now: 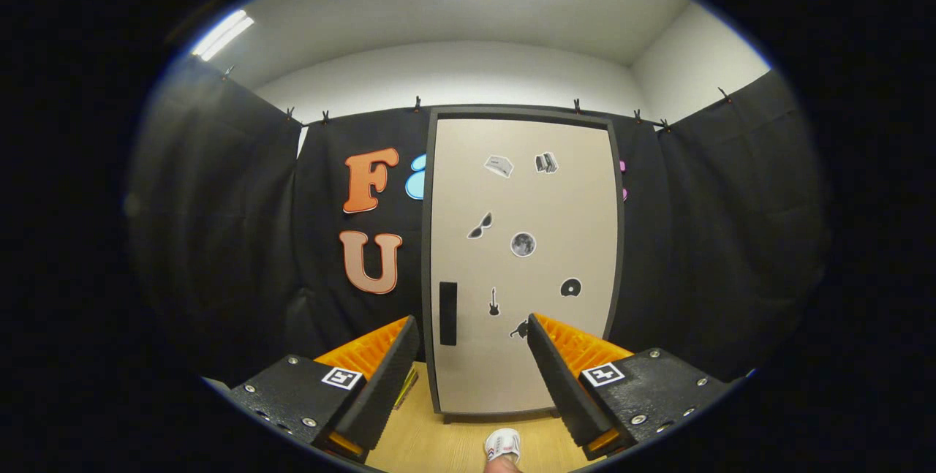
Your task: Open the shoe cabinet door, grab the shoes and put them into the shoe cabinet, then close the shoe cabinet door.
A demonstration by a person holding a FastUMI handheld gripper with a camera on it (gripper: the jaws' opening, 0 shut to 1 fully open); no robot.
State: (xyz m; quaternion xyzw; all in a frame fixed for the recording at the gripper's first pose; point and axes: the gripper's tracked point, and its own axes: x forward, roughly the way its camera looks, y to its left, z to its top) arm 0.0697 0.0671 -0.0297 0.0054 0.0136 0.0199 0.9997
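The shoe cabinet [523,261] stands upright beyond the fingers, a tall beige door in a dark frame, with several small stickers on it. Its door is closed. A dark vertical handle [447,313] sits low on the door's left side, just ahead of the left finger. A white shoe [503,445] lies on the wooden floor in front of the cabinet, low between the two fingers. My gripper [474,345] is open, fingers spread wide with nothing between them, still short of the door.
Black cloth walls close in behind and on both sides of the cabinet. Light wooden floor [446,444] runs from the cabinet's base toward me. A thin flat object [406,389] lies on the floor by the cabinet's left foot, partly hidden by the left finger.
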